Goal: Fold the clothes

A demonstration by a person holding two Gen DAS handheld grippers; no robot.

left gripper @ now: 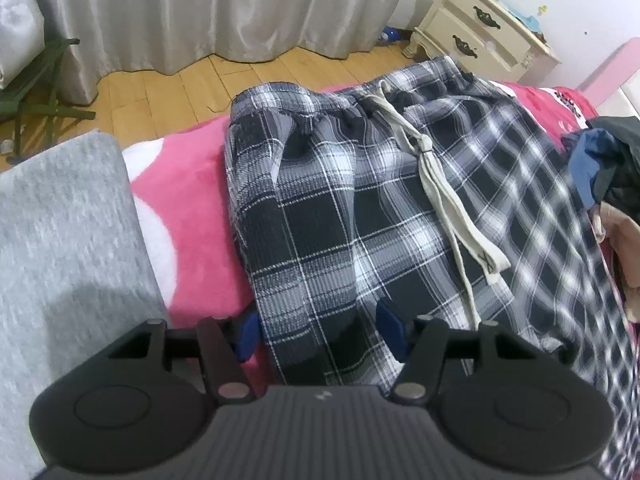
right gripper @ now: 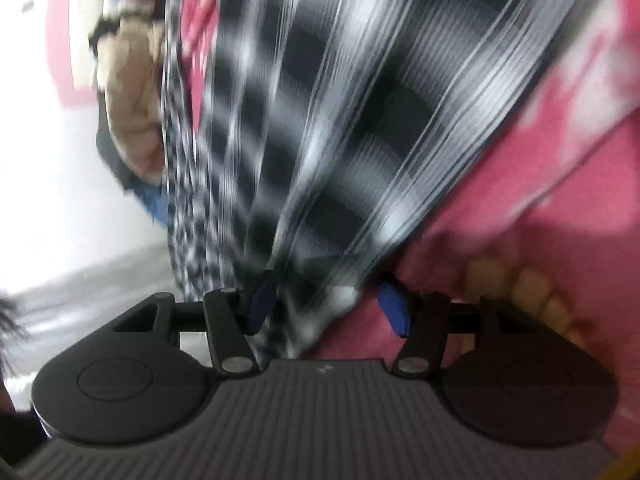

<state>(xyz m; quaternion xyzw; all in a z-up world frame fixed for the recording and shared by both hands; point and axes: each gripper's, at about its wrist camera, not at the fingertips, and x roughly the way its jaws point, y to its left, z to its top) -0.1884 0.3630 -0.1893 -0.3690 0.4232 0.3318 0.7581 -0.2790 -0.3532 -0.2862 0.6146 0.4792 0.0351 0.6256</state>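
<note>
Black, grey and white plaid pants (left gripper: 360, 200) lie flat on a pink blanket (left gripper: 192, 208), waistband at the far end and a cream drawstring (left gripper: 440, 200) trailing down the front. My left gripper (left gripper: 320, 334) hovers over the near part of a leg, jaws wide apart, cloth lying loose between the blue pads (left gripper: 248, 336). The right wrist view is blurred. There my right gripper (right gripper: 328, 308) stands open at the end of the plaid pants (right gripper: 340, 120). The hem runs between its blue pads (right gripper: 394, 314), and they do not pinch it.
A grey cloth (left gripper: 60, 240) lies at the left on the bed. A pile of dark, blue and beige clothes (left gripper: 608, 160) sits at the right, its beige garment (right gripper: 132, 100) also in the right wrist view. Beyond the bed are a wooden floor (left gripper: 160, 80), curtain (left gripper: 200, 8) and cream nightstand (left gripper: 488, 36).
</note>
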